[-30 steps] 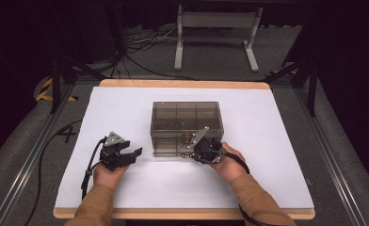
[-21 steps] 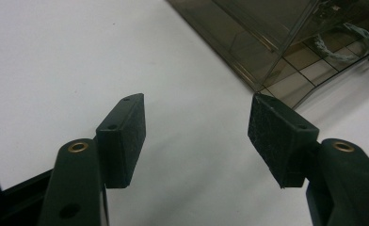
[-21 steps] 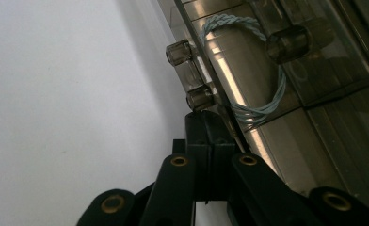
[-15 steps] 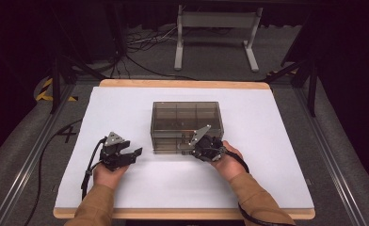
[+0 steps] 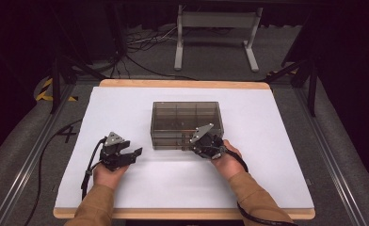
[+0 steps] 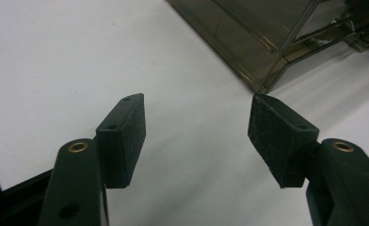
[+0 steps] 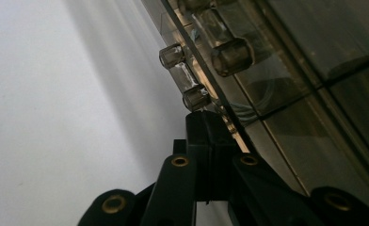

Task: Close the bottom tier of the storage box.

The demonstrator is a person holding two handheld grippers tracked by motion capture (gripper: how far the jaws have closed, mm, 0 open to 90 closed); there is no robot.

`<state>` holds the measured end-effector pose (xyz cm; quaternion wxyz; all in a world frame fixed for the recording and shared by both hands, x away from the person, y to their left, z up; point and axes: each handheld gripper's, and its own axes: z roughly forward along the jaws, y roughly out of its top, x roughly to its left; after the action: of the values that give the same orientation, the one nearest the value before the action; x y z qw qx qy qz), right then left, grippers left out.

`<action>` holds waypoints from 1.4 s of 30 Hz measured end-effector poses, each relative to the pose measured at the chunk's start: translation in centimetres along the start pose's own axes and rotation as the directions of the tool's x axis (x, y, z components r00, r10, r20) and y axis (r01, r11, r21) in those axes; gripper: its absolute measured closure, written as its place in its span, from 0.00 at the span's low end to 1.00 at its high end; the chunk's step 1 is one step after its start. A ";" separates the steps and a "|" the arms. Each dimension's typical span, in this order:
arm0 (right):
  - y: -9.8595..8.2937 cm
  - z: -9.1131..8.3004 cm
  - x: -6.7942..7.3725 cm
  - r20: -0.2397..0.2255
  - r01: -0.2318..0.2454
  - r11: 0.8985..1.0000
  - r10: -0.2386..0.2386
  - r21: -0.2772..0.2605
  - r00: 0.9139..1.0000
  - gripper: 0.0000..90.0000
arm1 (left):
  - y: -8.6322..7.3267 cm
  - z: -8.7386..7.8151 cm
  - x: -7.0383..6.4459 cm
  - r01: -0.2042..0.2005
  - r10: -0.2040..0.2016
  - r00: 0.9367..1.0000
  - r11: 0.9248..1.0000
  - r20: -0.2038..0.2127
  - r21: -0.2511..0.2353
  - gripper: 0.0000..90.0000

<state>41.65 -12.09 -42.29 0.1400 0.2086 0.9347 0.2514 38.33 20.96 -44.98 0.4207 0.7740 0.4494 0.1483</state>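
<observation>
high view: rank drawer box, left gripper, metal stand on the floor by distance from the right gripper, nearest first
1. Drawer box: right in front of the right gripper, whose tips are at its front face.
2. Left gripper: off to the left on the white table, jaws open.
3. Metal stand: on the floor beyond the table's far edge, farthest.

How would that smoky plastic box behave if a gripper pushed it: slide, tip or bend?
The box looks like rigid clear plastic, so it probably would not bend. It is low and wide with a flat base, so tipping seems unlikely. On the smooth white table it may well slide, since it looks light.
</observation>
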 end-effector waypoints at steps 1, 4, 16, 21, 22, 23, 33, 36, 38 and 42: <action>0.0 0.0 0.0 0.005 -0.005 1.000 0.005 -0.003 1.000 1.00 | 0.0 0.0 0.0 0.000 0.000 1.000 1.000 0.000 0.000 0.42; -0.1 0.1 0.0 0.014 -0.010 1.000 0.010 -0.013 1.000 1.00 | 0.0 0.0 0.0 0.001 -0.001 1.000 1.000 -0.001 -0.001 0.42; -0.4 0.3 -0.2 0.023 -0.027 0.999 0.028 -0.044 0.999 1.00 | 0.0 0.0 0.0 -0.001 0.001 1.000 1.000 0.001 -0.001 0.42; -0.4 0.5 -0.1 0.018 -0.051 0.998 0.052 -0.046 0.998 1.00 | 0.0 0.0 0.0 0.003 -0.003 1.000 1.000 -0.001 -0.001 0.42; -0.4 0.5 -0.1 0.018 -0.051 0.998 0.052 -0.046 0.998 1.00 | 0.0 0.0 0.0 0.003 -0.003 1.000 1.000 -0.001 -0.001 0.42; -0.4 0.6 -0.1 0.020 -0.052 0.998 0.053 -0.047 0.998 1.00 | 0.0 -0.1 0.0 0.002 -0.002 1.000 1.000 -0.001 -0.001 0.42; -0.5 0.5 0.0 0.022 -0.058 0.997 0.059 -0.050 0.998 1.00 | -0.1 -0.1 0.0 0.001 -0.001 1.000 1.000 -0.003 0.001 0.42; -0.5 0.5 0.0 0.020 -0.063 0.997 0.064 -0.045 0.998 1.00 | -0.1 -0.1 0.0 0.001 -0.001 1.000 1.000 -0.003 0.002 0.42; -0.5 0.2 -0.1 0.008 -0.063 0.997 0.063 -0.038 0.998 1.00 | -0.1 -0.1 0.0 0.000 0.000 1.000 1.000 -0.003 0.001 0.42; -0.6 -0.3 0.0 -0.005 -0.057 0.998 0.057 -0.035 0.998 0.99 | -0.1 -0.2 -0.1 -0.004 0.004 1.000 1.000 -0.004 0.000 0.42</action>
<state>41.36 -12.67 -42.31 0.1344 0.2320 0.9242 0.2721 38.13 21.03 -44.96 0.4193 0.7746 0.4489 0.1506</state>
